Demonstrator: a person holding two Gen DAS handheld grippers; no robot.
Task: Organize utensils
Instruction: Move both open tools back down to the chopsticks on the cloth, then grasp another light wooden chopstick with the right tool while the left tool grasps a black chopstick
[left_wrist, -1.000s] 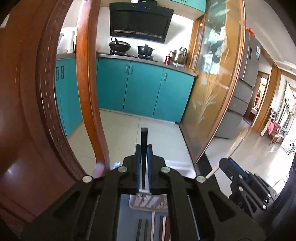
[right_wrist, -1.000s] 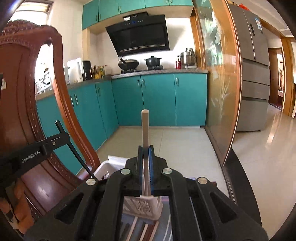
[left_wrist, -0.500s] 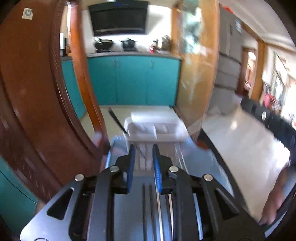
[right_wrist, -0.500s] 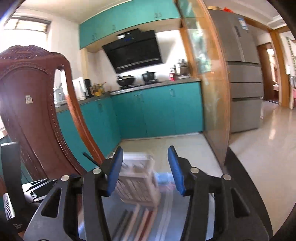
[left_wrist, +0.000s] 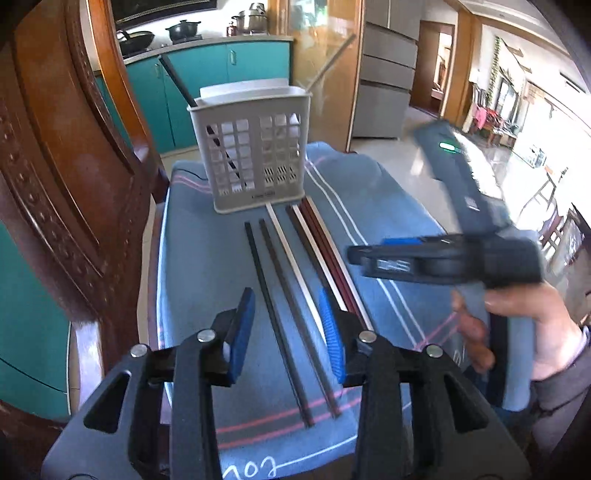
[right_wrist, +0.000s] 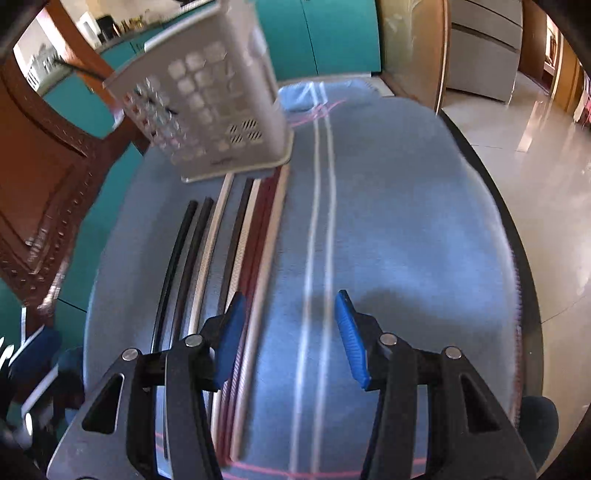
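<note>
Here, seven chopsticks (left_wrist: 284, 258) on blue cloth (left_wrist: 207, 258), one basket (left_wrist: 255, 155), both hand-held grippers (left_wrist: 286, 325) (right_wrist: 290, 332) open, empty.

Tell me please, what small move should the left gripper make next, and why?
Probably lower the left gripper onto the black chopstick under it and close. Its jaws, which have just been opening, stand apart with nothing between the pads, and several chopsticks lie loose on the blue cloth before the basket, which already holds two sticks.
</note>
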